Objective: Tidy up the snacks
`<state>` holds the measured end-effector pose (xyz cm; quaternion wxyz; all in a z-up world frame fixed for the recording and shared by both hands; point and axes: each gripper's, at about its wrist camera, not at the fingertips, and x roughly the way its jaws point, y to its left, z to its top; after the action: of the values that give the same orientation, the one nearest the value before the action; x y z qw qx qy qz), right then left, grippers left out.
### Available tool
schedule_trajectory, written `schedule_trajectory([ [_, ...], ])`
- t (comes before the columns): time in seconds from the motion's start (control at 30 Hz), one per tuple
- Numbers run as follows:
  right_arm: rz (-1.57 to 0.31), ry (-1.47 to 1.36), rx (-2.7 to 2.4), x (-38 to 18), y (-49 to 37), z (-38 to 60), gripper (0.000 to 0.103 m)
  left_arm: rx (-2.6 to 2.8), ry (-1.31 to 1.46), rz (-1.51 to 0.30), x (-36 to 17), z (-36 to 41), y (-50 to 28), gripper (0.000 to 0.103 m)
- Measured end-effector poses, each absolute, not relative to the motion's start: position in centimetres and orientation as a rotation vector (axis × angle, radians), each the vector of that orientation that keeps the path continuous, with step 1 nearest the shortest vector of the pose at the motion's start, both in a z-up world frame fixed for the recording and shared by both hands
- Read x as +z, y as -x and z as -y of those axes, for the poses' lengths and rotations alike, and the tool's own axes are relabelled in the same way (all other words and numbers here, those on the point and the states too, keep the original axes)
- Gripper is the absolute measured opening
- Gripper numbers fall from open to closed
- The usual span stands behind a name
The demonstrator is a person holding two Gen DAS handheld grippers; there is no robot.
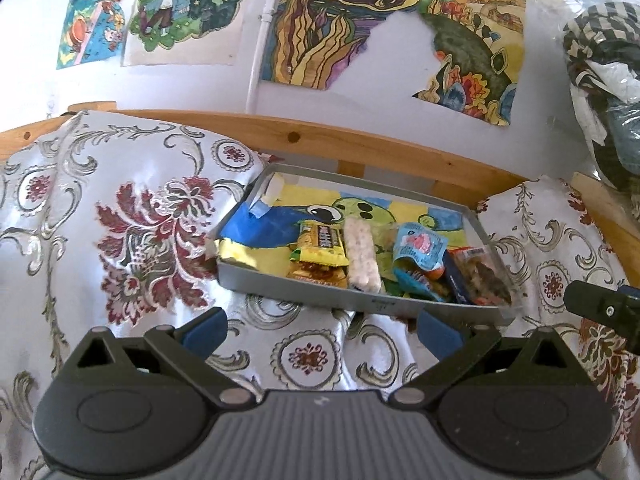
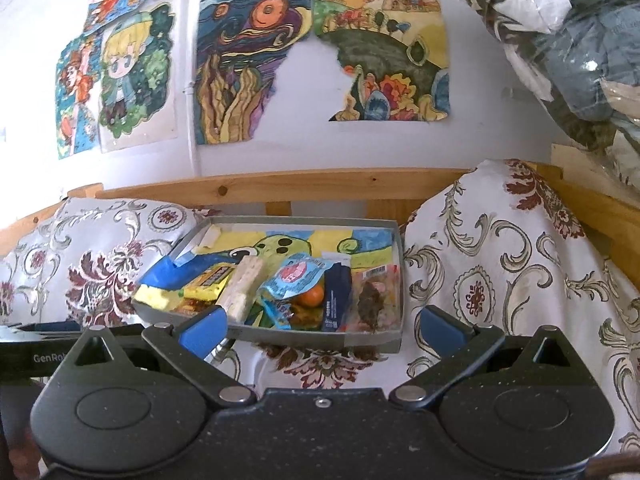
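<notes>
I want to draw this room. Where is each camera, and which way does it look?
Left wrist: on the left gripper, facing the shallow grey snack tray; its open blue-tipped fingers show.
Right wrist: on the right gripper, facing that tray; its open fingers show.
Shared: tray, flowered white cloth, wall drawings.

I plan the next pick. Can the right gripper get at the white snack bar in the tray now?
Probably yes. The right gripper is open and empty, and the white snack bar lies on top just past the tray's low front wall, uncovered.
</notes>
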<state>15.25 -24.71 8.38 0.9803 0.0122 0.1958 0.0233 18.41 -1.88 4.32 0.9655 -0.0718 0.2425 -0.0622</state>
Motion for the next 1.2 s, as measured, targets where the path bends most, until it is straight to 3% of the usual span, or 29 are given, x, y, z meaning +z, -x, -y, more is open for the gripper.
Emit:
schedule_trajectory([
  [1.2, -0.440, -0.060, 0.124, 4.3, -6.9, 24.3, 0.102, 0.040, 0.164, -0.540, 1.3, 0.2, -8.1, 0.103],
])
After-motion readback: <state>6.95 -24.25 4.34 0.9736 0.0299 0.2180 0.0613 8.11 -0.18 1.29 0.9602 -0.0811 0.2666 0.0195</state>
